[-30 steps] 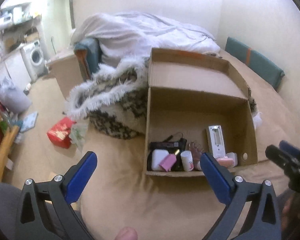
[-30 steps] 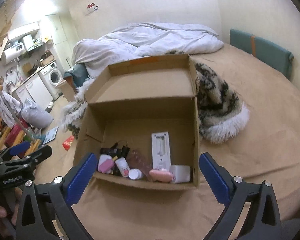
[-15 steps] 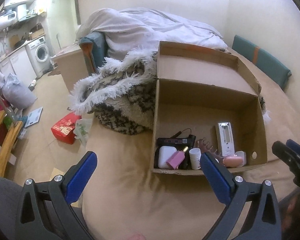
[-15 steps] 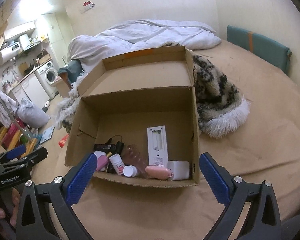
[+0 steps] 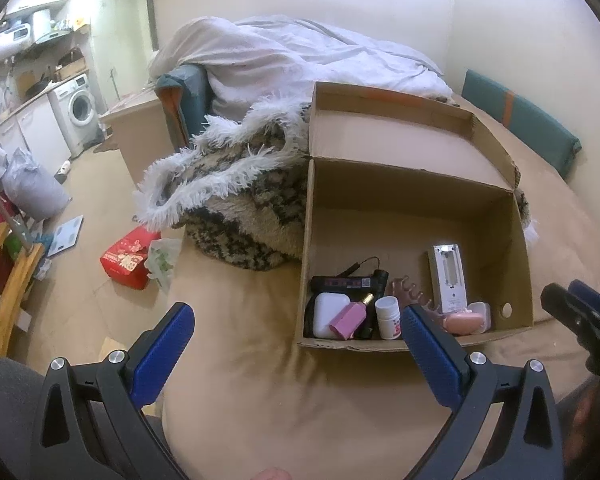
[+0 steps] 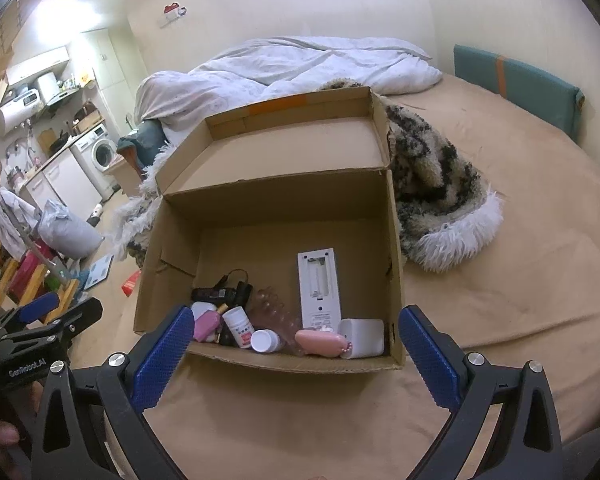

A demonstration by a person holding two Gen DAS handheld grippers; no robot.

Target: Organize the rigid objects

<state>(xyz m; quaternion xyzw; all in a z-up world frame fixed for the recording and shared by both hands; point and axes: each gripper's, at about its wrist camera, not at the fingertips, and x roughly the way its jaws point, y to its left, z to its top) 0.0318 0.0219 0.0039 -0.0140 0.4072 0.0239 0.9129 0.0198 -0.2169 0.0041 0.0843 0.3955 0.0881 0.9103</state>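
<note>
An open cardboard box sits on a tan bed. Along its near wall lie small items: a white case, a pink bottle, a white pill bottle, a white remote with its battery bay open, a pink oval thing, a white cube and black gadgets. My left gripper is open, short of the box's near left corner. My right gripper is open, in front of the box's near wall. Neither holds anything.
A furry black-and-cream blanket lies against the box's far side, with a white duvet behind. A teal cushion leans on the right wall. Off the bed's left edge are a red packet, a wooden rack and a washing machine.
Both grippers have drawn a little closer to the box and tilted down, so its contents show larger. Both stayed open. Nothing in the box moved.
</note>
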